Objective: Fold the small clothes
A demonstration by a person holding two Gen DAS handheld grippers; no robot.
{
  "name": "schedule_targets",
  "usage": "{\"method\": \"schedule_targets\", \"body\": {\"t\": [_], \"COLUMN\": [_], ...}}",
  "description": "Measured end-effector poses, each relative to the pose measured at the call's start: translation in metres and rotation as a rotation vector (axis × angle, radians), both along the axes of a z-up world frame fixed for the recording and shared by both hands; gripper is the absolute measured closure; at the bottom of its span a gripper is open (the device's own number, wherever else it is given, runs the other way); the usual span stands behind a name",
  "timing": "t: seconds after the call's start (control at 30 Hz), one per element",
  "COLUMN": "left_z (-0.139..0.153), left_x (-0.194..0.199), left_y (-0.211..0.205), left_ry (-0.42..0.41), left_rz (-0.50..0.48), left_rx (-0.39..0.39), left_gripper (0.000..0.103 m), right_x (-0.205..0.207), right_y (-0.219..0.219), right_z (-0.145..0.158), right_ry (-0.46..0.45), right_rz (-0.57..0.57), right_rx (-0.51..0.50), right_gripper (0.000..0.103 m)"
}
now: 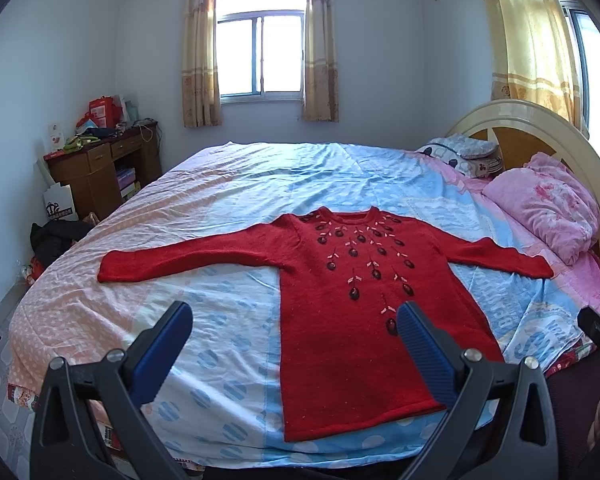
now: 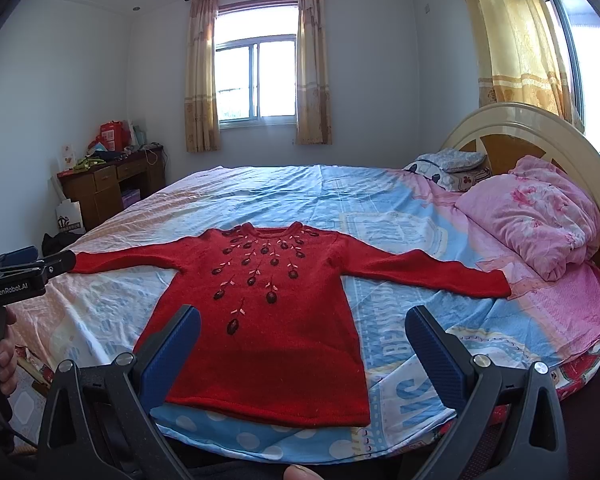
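Note:
A small red sweater (image 1: 352, 320) with dark flower trim lies flat on the bed, face up, both sleeves spread out, hem toward me. It also shows in the right wrist view (image 2: 276, 320). My left gripper (image 1: 296, 320) is open and empty, held above the bed's near edge over the sweater's left hem side. My right gripper (image 2: 304, 328) is open and empty, held above the sweater's hem. The left gripper also shows at the left edge of the right wrist view (image 2: 24, 270).
The bed (image 1: 220, 208) has a blue and pink sheet. A pink quilt (image 1: 548, 204) and pillows (image 1: 460, 152) lie by the headboard (image 1: 532, 120) at the right. A cluttered wooden desk (image 1: 100, 160) stands at the left wall. Bags lie on the floor (image 1: 52, 236).

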State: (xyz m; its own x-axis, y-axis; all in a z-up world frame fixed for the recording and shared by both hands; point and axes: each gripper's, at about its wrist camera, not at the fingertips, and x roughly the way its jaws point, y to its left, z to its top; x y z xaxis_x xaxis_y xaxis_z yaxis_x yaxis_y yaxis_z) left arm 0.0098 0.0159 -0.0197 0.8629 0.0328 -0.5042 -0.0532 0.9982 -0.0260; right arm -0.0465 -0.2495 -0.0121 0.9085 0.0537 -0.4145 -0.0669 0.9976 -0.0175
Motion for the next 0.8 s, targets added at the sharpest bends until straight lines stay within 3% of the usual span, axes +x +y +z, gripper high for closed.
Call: {"method": "schedule_targets", "body": {"t": [0.37,0.8], "left_z": [-0.007,-0.037], "left_x": [0.010,0.062], "left_y": [0.001,-0.009], "left_ry": [0.022,0.086], "left_rz": [0.002,0.005], "left_rx": [0.011,0.071], "left_gripper": [0.000,0.000], "right_x": [0.010,0.066], "right_y": [-0.005,-0.055], "right_z": [-0.006,-0.044], "right_ry": [0.005,0.113], "right_rz": [-0.005,-0.119], "right_rx": [-0.005,0.021], "right_gripper": [0.001,0.001]}}
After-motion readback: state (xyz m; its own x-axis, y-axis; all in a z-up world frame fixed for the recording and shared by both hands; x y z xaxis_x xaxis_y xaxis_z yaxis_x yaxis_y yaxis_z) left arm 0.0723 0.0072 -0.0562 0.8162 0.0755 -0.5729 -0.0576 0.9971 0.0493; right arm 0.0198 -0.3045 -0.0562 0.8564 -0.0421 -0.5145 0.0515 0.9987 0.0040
